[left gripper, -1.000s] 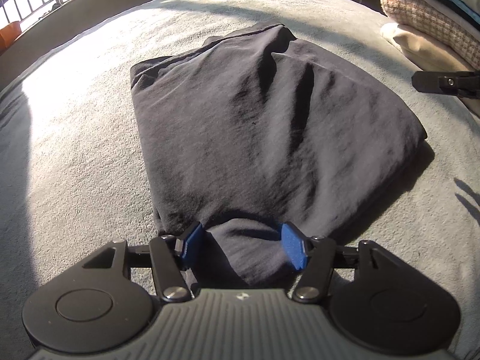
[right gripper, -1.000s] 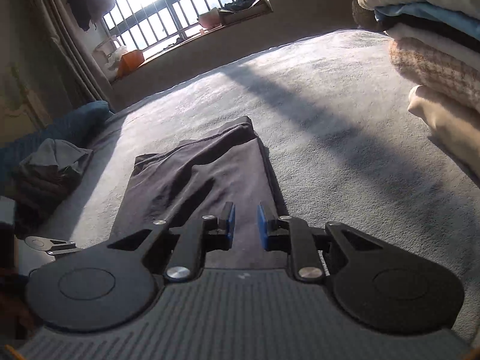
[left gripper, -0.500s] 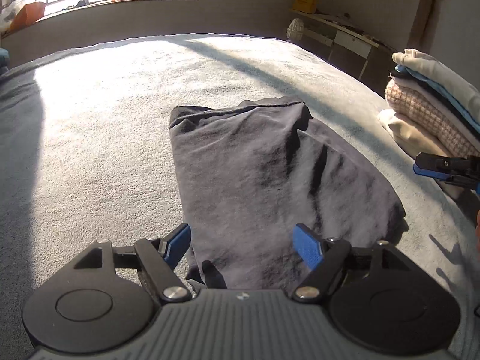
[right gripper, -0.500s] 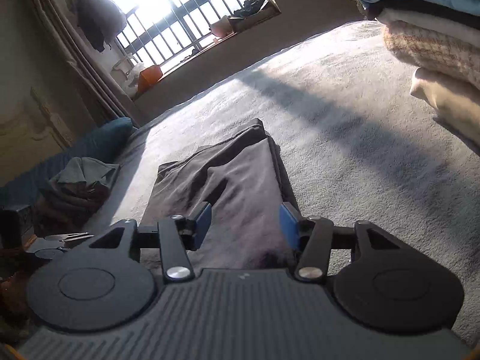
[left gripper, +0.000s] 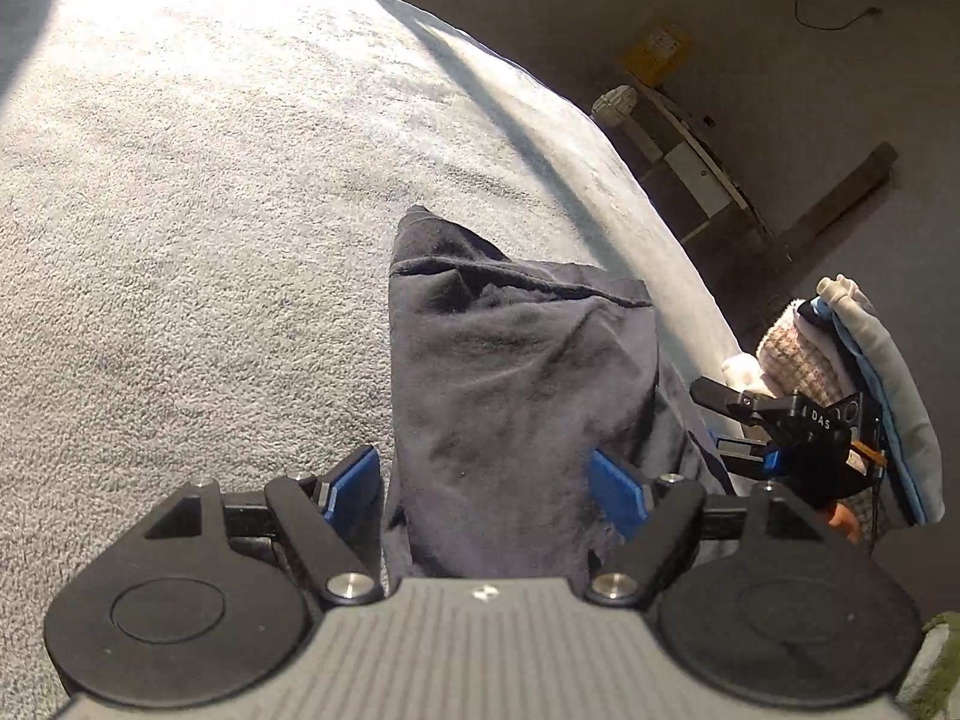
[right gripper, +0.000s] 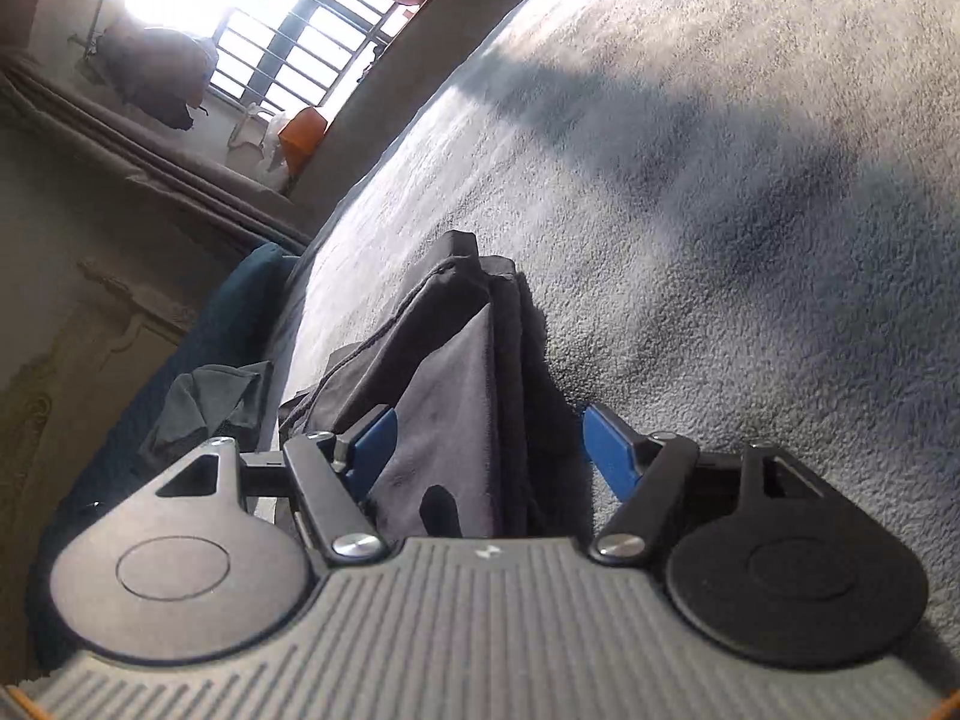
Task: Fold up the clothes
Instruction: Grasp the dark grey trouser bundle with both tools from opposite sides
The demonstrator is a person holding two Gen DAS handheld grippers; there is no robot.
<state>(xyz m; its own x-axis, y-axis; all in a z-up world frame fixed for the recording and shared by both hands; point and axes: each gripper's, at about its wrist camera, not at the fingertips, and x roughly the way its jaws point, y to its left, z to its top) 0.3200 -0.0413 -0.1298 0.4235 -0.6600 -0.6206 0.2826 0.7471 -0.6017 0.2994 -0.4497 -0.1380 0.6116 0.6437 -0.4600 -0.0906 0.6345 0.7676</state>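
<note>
Both tongs, left tongs and right tongs, have just been opening, now apart around the folded dark shirt on the bed.

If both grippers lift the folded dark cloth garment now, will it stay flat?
Probably not. The folded dark cloth garment shows soft wrinkles, so it likely droops. Its stacked layers may slide apart. It seems light.

Sunlit barred window, grey carpet
</note>
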